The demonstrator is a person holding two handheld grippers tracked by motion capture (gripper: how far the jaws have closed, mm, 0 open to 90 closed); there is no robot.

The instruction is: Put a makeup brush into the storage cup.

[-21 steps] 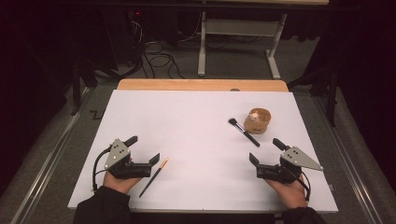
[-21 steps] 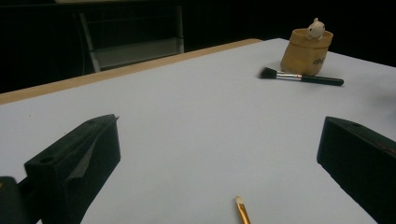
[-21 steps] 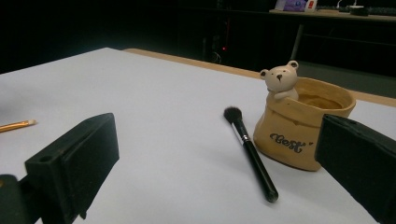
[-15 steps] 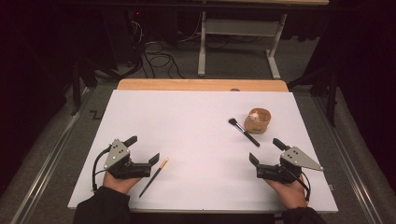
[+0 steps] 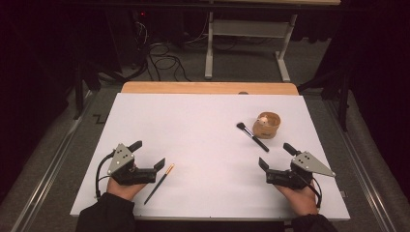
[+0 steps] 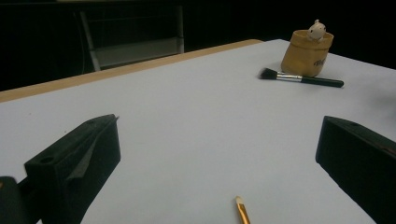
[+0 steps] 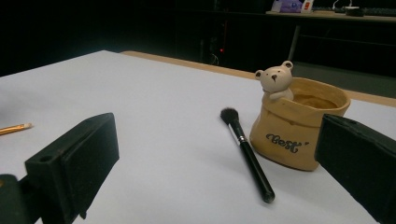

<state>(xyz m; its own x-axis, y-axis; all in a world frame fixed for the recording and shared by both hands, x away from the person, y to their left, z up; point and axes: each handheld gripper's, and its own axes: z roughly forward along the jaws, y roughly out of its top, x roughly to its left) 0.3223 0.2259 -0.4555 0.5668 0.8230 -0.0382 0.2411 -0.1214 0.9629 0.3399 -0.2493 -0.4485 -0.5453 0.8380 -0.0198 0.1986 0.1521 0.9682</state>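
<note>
Nothing moved; both fingers gape empty over white table [image 5: 203,125], dark room

Matt white table [image 5: 203,125], seemingly glazed pot [image 7: 299,126]

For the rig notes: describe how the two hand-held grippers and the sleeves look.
The left gripper and the right gripper look alike: black bodies, two blocky black jaws and a grey three-cornered plate on top with small dark dots. A black cable loops back from each toward the wrist. Seen close, each jaw is a wedge-shaped block with a small round hole. Both sleeves are dark.
</note>
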